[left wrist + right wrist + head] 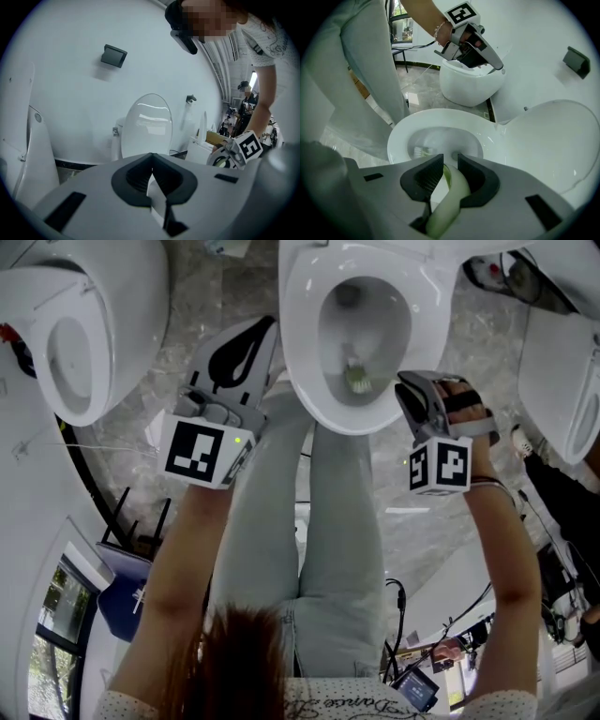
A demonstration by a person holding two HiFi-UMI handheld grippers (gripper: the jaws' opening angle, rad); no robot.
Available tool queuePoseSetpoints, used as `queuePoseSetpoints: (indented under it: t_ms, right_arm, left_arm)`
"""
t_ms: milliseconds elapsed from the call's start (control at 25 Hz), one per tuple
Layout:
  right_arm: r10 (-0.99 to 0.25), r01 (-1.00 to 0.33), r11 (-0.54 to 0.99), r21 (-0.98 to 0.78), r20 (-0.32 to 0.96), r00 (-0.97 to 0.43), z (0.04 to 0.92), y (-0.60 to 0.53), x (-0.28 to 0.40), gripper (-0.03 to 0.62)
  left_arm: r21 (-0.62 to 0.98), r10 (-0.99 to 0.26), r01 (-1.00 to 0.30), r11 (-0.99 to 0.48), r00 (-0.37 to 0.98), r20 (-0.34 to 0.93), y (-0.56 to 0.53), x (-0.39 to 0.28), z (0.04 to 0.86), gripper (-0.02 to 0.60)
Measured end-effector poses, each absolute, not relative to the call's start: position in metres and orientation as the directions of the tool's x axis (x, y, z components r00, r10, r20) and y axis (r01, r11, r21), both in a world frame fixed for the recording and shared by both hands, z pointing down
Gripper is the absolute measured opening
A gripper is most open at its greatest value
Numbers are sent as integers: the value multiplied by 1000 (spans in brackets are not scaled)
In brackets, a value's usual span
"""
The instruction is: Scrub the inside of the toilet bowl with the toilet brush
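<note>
**A:** What does the head view give you?

**B:** I see the right gripper (410, 390) at the near right rim of the toilet bowl (300, 334). The toilet brush (356, 379) has its head down inside, just ahead of the tips. The left gripper (258, 334) hangs beside the bowl's left flank.

**A:** Left gripper view?

**B:** Its jaws meet with nothing between them. A raised lid (147, 122) stands beyond.

**A:** Right gripper view?

**B:** I read the jaws clamped on the pale green handle (452, 187). The bristles (423, 151) sit in the basin beyond the tips.
</note>
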State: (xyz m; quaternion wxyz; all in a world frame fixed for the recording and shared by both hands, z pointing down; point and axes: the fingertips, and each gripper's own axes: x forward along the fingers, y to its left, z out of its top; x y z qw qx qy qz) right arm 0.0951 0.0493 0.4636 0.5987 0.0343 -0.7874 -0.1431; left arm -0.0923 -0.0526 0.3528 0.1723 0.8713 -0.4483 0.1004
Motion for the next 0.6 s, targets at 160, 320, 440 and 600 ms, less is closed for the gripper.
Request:
queuePoseSetpoints:
  t_ms: [160,320,440,600]
  right_arm:
    - [-255,56,957,284,918,-304,465,55,74,106]
    - [-274,-3,957,292,896,-350,458,55,55,109]
    - [-286,-85,958,275,876,-389,451,49,46,108]
    - [-319,-267,939,217,842,-436,444,30,39,104]
  left_arm:
    - [214,-749,-818,-533,574,330,-50,-93,354,3]
    - [223,-755,-822,-525,570,325,-48,-92,353,3]
    - [227,-756,-821,-524,571,320,-47,-91,350,3]
    - [229,-758,-820,-524,572,314,-44,-89,348,3]
